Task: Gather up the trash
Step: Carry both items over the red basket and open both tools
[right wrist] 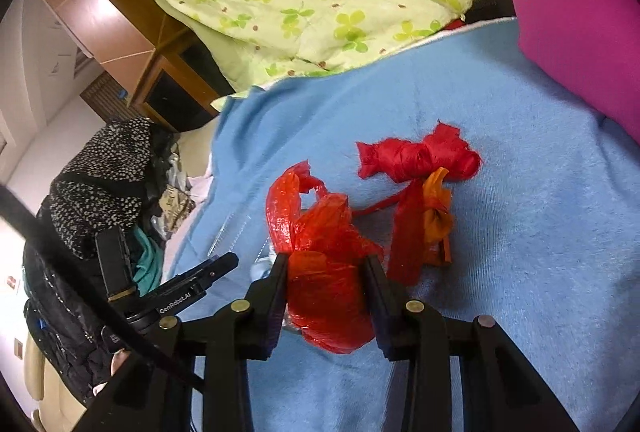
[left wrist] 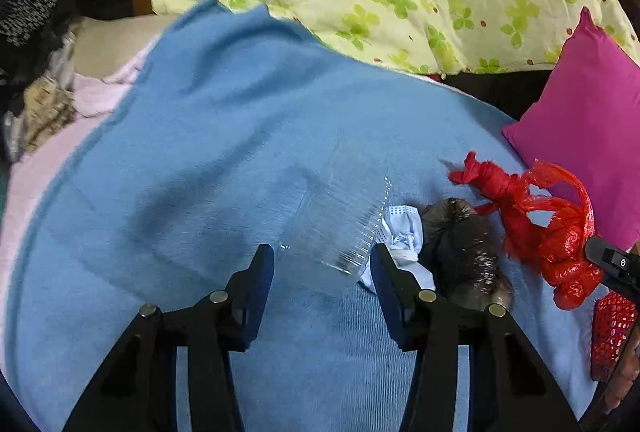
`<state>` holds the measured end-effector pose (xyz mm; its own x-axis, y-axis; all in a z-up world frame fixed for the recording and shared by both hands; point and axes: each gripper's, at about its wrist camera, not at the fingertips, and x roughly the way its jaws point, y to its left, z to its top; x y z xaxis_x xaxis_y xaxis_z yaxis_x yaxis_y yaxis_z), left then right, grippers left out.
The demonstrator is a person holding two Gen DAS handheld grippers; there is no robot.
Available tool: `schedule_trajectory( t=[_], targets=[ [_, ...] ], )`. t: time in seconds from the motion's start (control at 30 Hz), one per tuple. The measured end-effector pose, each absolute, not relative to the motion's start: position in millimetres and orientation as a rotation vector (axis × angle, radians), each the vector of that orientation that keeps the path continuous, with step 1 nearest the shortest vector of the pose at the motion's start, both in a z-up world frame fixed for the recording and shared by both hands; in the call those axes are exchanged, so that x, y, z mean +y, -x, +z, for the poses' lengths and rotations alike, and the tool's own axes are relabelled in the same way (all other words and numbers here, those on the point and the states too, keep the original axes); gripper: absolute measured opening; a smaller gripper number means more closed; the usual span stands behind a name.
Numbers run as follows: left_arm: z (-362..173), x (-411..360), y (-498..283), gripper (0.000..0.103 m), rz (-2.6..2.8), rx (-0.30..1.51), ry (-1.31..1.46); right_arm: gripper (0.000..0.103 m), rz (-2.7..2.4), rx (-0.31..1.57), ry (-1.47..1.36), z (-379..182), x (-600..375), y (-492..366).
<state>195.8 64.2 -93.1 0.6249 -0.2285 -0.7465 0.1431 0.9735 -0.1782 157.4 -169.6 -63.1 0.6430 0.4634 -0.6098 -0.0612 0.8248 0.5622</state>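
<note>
The right gripper [right wrist: 326, 264] clamps the red plastic bag [right wrist: 320, 272] on the blue blanket [right wrist: 520, 232]. The left gripper [left wrist: 322, 256] straddles a clear plastic cup [left wrist: 340, 224]; whether it grips, I cannot tell.

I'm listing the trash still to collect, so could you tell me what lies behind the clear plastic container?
Just behind the clear plastic container lies a crumpled white face mask, and beyond it a dark shiny bag, all on the blue blanket. The container and left gripper hide part of the mask.

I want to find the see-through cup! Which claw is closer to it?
Left. The left claw has the clear plastic cup between its fingers on the blue blanket. The right claw is off to the side, squeezing the red plastic bag.
</note>
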Motion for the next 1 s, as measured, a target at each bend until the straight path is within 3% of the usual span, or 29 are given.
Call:
schedule_trajectory(
  t=[0.53, 1.0],
  targets=[
    [5.0, 6.8, -98.5, 0.052, -0.33, 0.639, 0.091, 0.039, 0.284, 0.684, -0.529, -11.4, -197.3, -56.2],
    [43.1, -78.5, -54.5, 0.052, -0.464, 0.558, 0.006, 0.039, 0.198, 0.501, -0.583, 30.0, -261.6, 27.2]
  ],
)
